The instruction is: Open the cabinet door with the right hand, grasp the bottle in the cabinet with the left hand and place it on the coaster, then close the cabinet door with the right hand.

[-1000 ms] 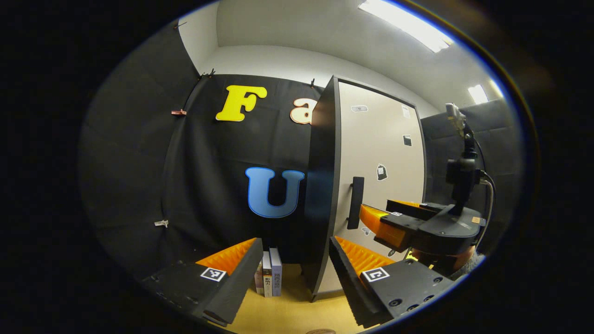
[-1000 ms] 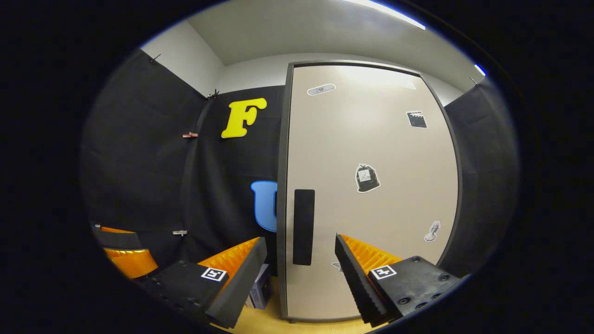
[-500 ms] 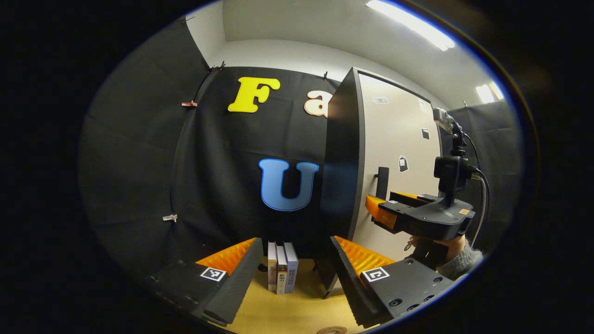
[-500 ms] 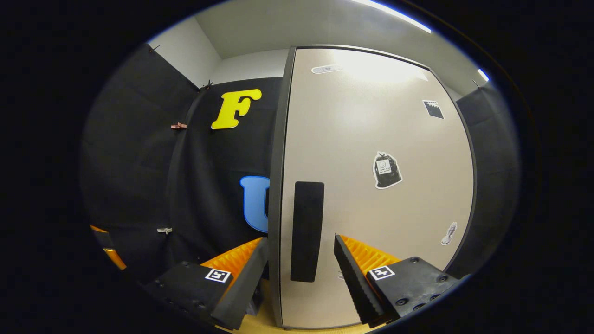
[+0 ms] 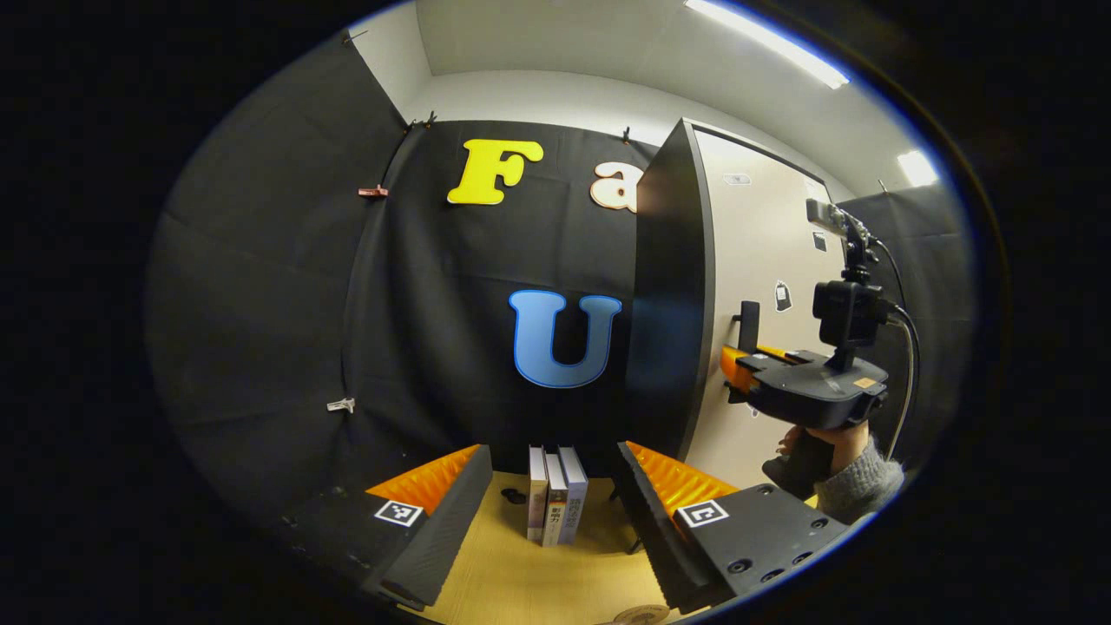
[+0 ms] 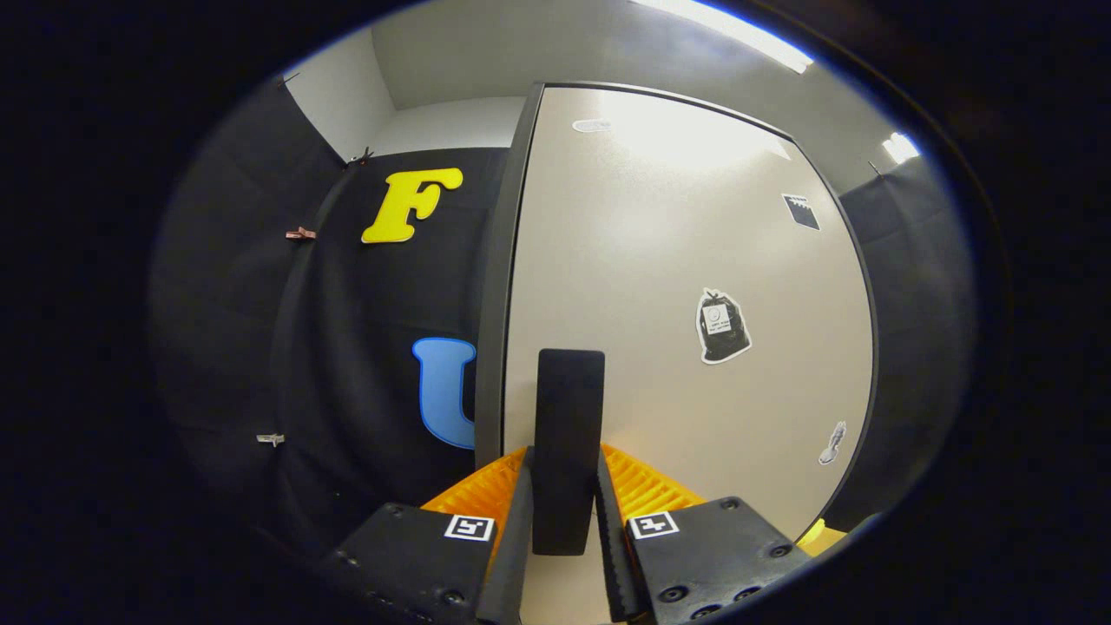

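Now right gripper (image 6: 564,529), bottom centre of the right gripper view, has its fingers narrowed onto the door handle (image 6: 568,443), one finger on each side of the lower end, both seemingly pressing it. Handle is a dark vertical bar, long axis upright, sitting near the left edge of the cabinet door (image 6: 686,347), which spreads across the centre and right of that view; door looks shut or nearly shut, dark cabinet side (image 6: 490,286) just left of it. From the left gripper view the same right gripper (image 5: 738,369) sits mid-right of the frame, meeting the handle (image 5: 749,323) edge-on, a person's hand (image 5: 816,447) in a grey sleeve below it. Judgement: door swings about its far right edge, so the pull should come back toward the holder, arcing right, with open room that way. Left gripper (image 5: 551,521), bottom centre of its view, is spread wide and holds nothing, hanging over the tabletop (image 5: 521,582) with a small row of upright books (image 5: 555,508) between its fingers farther off. Bottle is hidden, presumably behind the door. A round edge at bottom of frame may be the coaster (image 5: 640,615); can't confirm. Left gripper stands left of the cabinet, off the door's front.
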A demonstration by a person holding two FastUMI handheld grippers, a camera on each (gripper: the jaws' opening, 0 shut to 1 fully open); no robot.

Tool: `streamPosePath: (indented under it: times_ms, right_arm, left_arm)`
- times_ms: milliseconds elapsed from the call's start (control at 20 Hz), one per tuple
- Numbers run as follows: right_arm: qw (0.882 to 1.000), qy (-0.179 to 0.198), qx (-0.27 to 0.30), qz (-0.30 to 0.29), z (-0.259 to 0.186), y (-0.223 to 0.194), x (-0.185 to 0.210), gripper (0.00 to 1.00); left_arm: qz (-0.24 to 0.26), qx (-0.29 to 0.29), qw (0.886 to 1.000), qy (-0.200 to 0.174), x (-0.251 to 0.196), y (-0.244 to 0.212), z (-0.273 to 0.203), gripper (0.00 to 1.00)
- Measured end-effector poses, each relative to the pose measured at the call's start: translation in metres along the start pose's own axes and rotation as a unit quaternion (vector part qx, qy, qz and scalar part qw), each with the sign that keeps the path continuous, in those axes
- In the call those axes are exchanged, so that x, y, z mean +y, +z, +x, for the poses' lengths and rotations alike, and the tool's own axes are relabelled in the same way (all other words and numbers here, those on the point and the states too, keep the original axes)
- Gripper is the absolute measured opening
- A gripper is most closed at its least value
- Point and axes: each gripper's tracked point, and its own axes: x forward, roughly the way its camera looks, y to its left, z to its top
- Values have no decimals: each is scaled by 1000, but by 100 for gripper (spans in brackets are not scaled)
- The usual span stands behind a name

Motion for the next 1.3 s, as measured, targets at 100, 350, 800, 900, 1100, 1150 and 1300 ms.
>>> streamPosePath:
  times_ms: [100, 350, 800, 900, 1100, 1150, 1300]
  right_arm:
    - [1000, -4, 4, 9, 6, -3, -5, 37]
    - [1000, -2, 27, 1, -2, -3, -4, 7]
    - [997, 56, 47, 19, -90, 18, -24, 7]
    - [997, 58, 52, 17, -116, 24, -37, 7]
    - [996, 56, 66, 20, -150, 33, -63, 7]
    - [996, 51, 66, 16, -159, 34, -74, 7]
    - [997, 36, 68, 13, -179, 40, -95, 6]
  left_arm:
    - [-4, 2, 1000, 0, 1, -1, -2, 91]
    - [-13, 4, 1000, 1, 2, -2, -13, 91]
    - [-17, -11, 999, -26, -35, 7, -32, 91]
    - [-13, -12, 999, -48, -54, 8, -32, 91]
    - [-8, -7, 995, -103, -98, 7, -30, 91]
    - [-7, -5, 993, -118, -110, 6, -28, 91]
    - [-6, 1, 986, -165, -147, 2, -24, 91]
